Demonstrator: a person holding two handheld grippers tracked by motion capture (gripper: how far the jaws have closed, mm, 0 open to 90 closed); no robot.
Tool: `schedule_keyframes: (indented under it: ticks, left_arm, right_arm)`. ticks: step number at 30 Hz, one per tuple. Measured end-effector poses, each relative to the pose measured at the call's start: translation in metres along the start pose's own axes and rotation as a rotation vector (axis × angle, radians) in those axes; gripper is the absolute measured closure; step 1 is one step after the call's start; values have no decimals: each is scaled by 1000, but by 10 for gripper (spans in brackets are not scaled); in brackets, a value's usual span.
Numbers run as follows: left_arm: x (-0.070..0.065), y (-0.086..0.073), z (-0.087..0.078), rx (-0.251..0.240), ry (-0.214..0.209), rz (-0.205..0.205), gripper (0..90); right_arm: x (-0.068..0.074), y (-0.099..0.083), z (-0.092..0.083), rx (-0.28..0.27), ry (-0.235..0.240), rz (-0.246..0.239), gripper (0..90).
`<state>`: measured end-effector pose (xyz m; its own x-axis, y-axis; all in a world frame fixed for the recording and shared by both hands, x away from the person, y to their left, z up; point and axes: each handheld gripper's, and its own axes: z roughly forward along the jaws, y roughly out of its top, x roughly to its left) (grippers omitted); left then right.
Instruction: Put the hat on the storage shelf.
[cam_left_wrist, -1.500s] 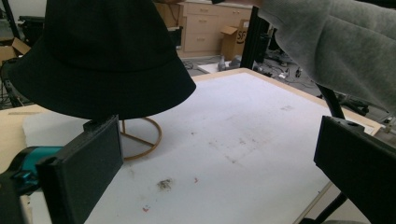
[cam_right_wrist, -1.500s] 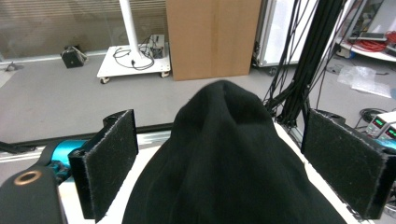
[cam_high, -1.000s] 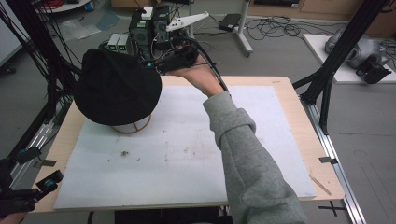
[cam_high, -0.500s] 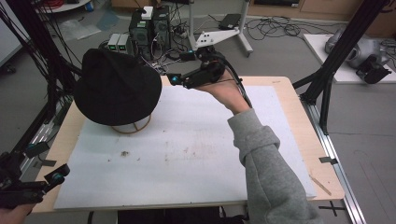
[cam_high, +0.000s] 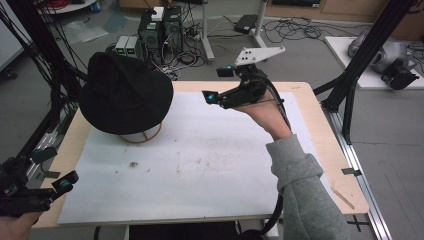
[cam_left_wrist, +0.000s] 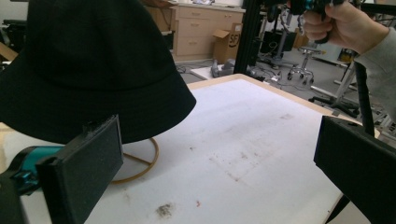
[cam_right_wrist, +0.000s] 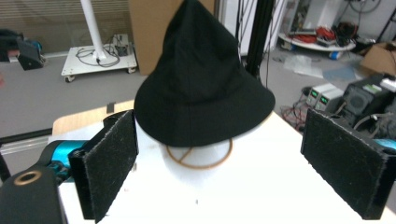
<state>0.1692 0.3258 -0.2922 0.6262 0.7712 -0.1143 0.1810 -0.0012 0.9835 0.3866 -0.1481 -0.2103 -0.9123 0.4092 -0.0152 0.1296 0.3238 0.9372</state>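
Note:
A black bucket hat (cam_high: 125, 92) rests on a stand with a wooden ring base (cam_high: 144, 135) at the table's far left. To the hat's right, my right gripper (cam_high: 217, 83) is held above the table, open and empty, its jaws pointing at the hat. In the right gripper view the hat (cam_right_wrist: 201, 88) and ring base (cam_right_wrist: 201, 157) sit between the wide-apart jaws of that gripper (cam_right_wrist: 229, 158). My left gripper (cam_high: 52, 167) is at the near left corner, open and empty. In its own view the left gripper (cam_left_wrist: 219, 177) faces the hat (cam_left_wrist: 93, 65) and ring (cam_left_wrist: 140, 161).
A white mat (cam_high: 210, 165) with faint stains covers the wooden table (cam_high: 345, 175). Black frame posts (cam_high: 365, 60) stand at both sides. Computers and cables (cam_high: 160, 30) lie on the floor beyond the far edge. The person's grey sleeve (cam_high: 305, 195) crosses the right half.
My right gripper has drawn back from the hat's far brim, moving right and toward the near side. The left gripper has crept slightly in from the corner. The hat stays put.

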Motion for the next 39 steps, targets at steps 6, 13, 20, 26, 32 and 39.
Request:
schedule_keyframes:
  ticks: [6,13,20,26,32,39]
  left_arm:
    - [0,1,12,9,-19,4,17]
    - [3,2,23,14,-22,6,17]
    - [9,-1,29,16,-17,-4,17]
    - [12,-2,35,19,-24,-8,17]
    - [12,-2,40,25,-30,-4,17]
    - [14,-5,46,40,-26,-3,17]
  right_arm:
    - [1,-28,-24,2,-48,22,104]
    - [6,-55,-51,-14,-116,38,104]
    - [18,-86,-75,-43,-195,67,104]
    - [30,-104,-92,-59,-240,59,104]
    - [34,-119,-114,-87,-268,88,104]
    - [30,-143,-137,-116,-327,151,104]
